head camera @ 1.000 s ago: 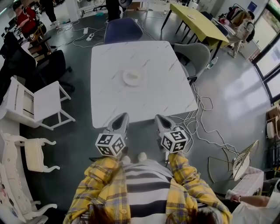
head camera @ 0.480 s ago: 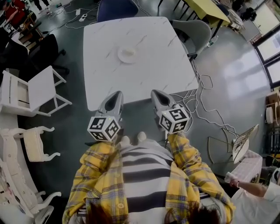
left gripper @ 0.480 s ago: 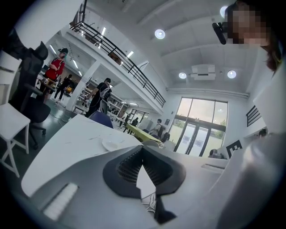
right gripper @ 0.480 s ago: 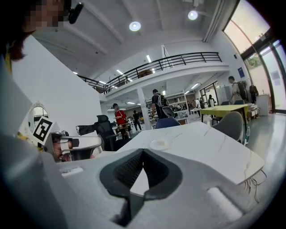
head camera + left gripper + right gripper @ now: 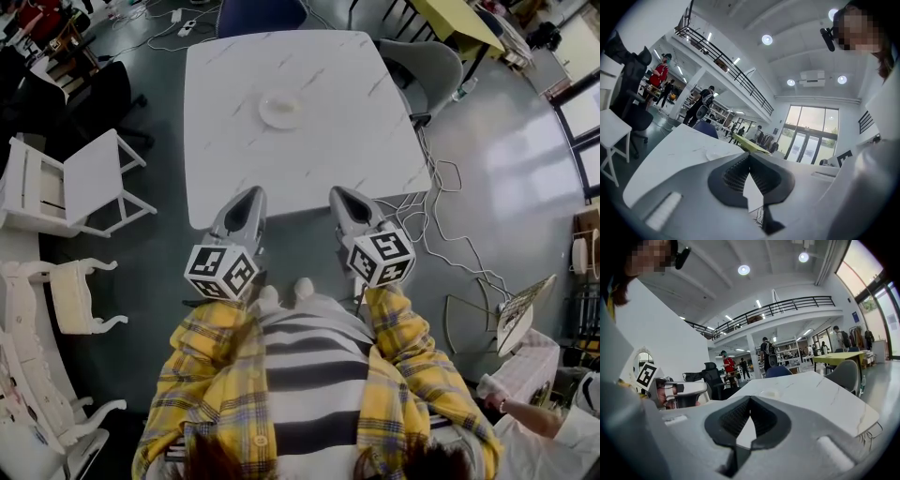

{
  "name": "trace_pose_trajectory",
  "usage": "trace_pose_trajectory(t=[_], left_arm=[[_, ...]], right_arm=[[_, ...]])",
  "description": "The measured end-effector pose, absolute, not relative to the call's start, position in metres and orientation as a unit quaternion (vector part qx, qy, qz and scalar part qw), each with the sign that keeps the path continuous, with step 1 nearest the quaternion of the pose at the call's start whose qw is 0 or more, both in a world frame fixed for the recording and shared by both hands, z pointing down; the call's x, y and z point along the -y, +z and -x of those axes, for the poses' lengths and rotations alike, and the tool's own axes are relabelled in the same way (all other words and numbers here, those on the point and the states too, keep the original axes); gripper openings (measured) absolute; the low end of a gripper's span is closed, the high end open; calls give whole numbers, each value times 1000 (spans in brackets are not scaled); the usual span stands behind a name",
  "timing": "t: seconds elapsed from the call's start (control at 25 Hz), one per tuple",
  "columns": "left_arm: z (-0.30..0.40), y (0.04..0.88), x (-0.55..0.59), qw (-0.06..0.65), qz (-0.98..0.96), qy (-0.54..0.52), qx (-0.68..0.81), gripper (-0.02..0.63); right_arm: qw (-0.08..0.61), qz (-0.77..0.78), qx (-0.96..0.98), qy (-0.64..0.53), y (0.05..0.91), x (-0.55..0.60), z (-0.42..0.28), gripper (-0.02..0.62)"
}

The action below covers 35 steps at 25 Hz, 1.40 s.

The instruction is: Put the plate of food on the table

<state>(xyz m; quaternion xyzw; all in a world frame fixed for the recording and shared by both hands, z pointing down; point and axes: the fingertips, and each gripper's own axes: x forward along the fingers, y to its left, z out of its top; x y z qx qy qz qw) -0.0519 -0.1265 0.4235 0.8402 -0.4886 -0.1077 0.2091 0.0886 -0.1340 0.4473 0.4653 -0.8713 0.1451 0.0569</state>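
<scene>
Plate mid-table, both grippers closed and empty

Grey floor point(image 5: 497, 197) fills most of the head view. A white marbled table point(image 5: 366, 150) takes up the upper centre of the frame. At the bottom are the person's striped shirt point(image 5: 309, 375) and yellow plaid sleeves point(image 5: 211, 375). White chairs point(image 5: 89, 183) stand along the left edge, a grey chair point(image 5: 436, 66) sits at the table's upper right corner, and loose cables point(image 5: 441, 225) trail over the floor to the right of the table.

The left gripper point(image 5: 253, 192) and the right gripper point(image 5: 339, 194) are side by side just above the sleeves, pointing up the frame. Their tips reach the table's near edge. Each carries its marker cube at the rear. In each gripper view the two jaws meet at the tip, pressed together with nothing between them.

The plate point(image 5: 281, 109) rests flat on the table, in the far half and a little left of its middle, well apart from both grippers. It is round and pale, and what lies on it is too small to make out.
</scene>
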Motion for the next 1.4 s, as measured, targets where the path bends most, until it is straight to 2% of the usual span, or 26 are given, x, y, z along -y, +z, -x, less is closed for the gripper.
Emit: trace_pose_trajectory(t=[0.44,1.4], left_arm=[[45,387,126,151,-858,-109,479,-5],[41,370,119,112,-866,-85,480,-5]], right_arm=[[39,-441,890,110,415,132,-81,-2],[16,-412,907,89,387,131,-70,-2]])
